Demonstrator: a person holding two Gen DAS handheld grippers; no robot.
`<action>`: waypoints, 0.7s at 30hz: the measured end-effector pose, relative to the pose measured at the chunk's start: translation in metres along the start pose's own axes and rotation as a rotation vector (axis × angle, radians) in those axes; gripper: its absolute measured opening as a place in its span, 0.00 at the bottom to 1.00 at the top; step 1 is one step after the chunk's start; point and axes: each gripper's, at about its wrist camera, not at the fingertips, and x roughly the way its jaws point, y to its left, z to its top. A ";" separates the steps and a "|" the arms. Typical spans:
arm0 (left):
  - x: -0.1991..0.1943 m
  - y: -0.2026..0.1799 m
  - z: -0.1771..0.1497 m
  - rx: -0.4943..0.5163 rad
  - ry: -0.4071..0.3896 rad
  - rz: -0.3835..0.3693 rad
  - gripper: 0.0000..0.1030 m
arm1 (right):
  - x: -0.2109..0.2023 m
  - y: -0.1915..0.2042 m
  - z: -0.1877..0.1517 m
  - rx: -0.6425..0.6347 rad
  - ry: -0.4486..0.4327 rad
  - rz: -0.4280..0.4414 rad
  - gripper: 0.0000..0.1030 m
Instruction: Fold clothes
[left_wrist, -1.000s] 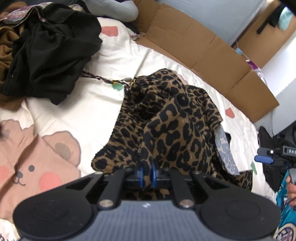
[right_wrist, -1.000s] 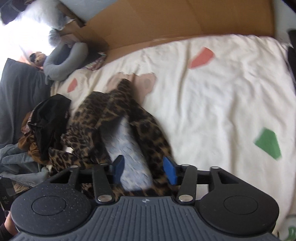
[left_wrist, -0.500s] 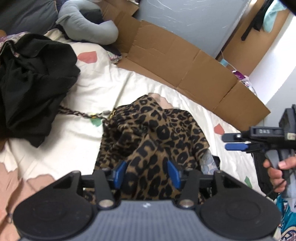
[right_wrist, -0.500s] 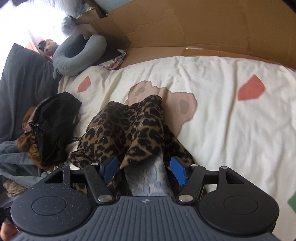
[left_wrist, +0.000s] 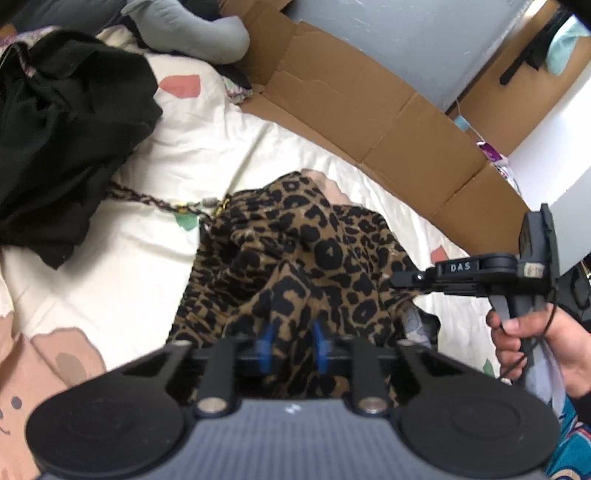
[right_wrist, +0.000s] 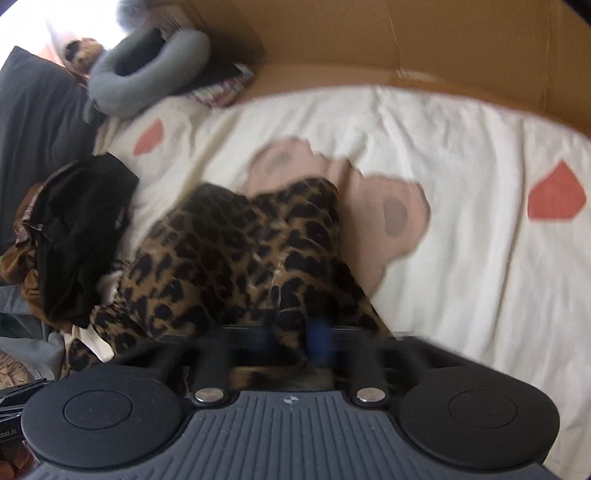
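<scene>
While both tools sit at the near edge of the cloth, I read the left gripper (left_wrist: 290, 345) as drawn in on a raised fold of the leopard-print garment (left_wrist: 295, 258): its blue pads stand narrowly apart with fabric bunched between them. The right gripper (right_wrist: 295, 341) is blurred in its own view; its pads look closed in on the same garment's near hem, though I cannot tell how firm that hold is. In the left view the right tool reaches in from the right and meets the cloth's right edge. The garment lies crumpled on the cream bedsheet (right_wrist: 461, 184), its long axis running straight away from both tools toward the cardboard (left_wrist: 369, 110) at the far side. A black clothing pile (left_wrist: 66, 140) lies well to the left, clear of it. I judge the coming move a pull along that axis, both hands equally near.
</scene>
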 end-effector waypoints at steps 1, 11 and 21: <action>-0.001 0.001 -0.001 -0.006 0.001 -0.007 0.12 | -0.004 -0.003 -0.001 -0.008 -0.013 -0.005 0.01; -0.018 0.003 -0.006 -0.021 -0.002 -0.019 0.05 | -0.067 -0.060 -0.014 0.082 -0.115 -0.055 0.01; -0.039 0.005 -0.008 -0.044 -0.007 -0.018 0.04 | -0.134 -0.109 -0.054 0.159 -0.174 -0.142 0.00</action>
